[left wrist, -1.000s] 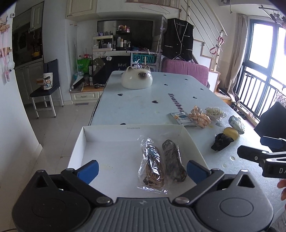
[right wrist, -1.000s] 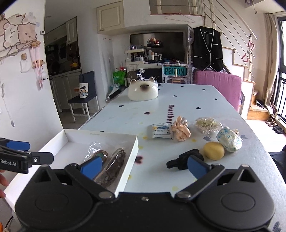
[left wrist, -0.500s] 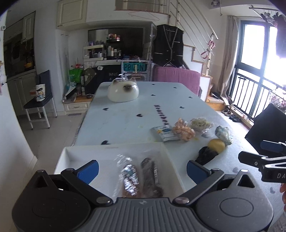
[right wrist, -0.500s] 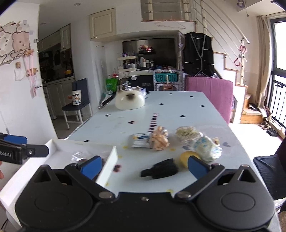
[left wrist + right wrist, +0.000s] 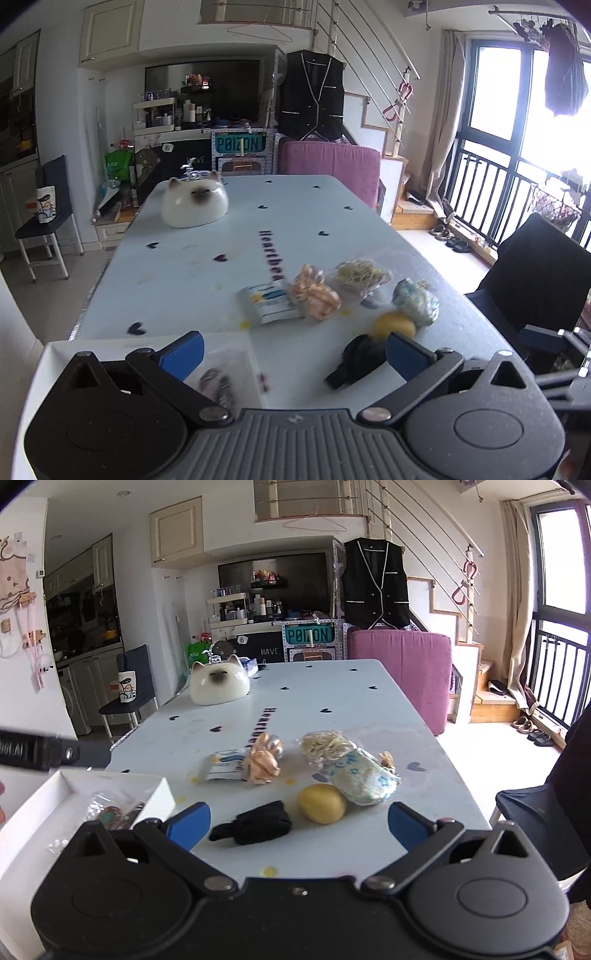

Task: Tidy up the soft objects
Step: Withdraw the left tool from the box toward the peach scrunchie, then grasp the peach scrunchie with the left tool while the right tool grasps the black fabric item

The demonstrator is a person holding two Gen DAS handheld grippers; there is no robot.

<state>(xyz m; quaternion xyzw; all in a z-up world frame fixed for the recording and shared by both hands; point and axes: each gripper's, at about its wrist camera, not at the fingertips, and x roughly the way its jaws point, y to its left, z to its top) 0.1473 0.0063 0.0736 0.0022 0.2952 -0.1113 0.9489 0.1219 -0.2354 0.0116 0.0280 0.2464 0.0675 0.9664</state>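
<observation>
Both claws hover above the near end of the pale blue tabletop [image 5: 332, 709], each spread wide with nothing between its blue pads. The left claw [image 5: 293, 354] sits over the right edge of the white tray [image 5: 55, 354], where clear bags of dark hair ties [image 5: 218, 380] lie. The right claw [image 5: 299, 825] faces the loose pile of soft things on the tabletop: a black folded cloth item [image 5: 258, 823] nearest, with a yellow ball [image 5: 322, 804] just beside it on the right. Touching the ball from behind is a blue-patterned white bundle [image 5: 364, 777]. Farther back lie a bag of pale rubber bands [image 5: 325, 746], a peach scrunchie [image 5: 263, 764] and, touching it on the left, a small white-and-blue packet [image 5: 223, 764]. A cat-shaped white dish [image 5: 219, 683] stands well apart at the far end. In the right wrist view the tray [image 5: 44, 801] lies left of the pile.
</observation>
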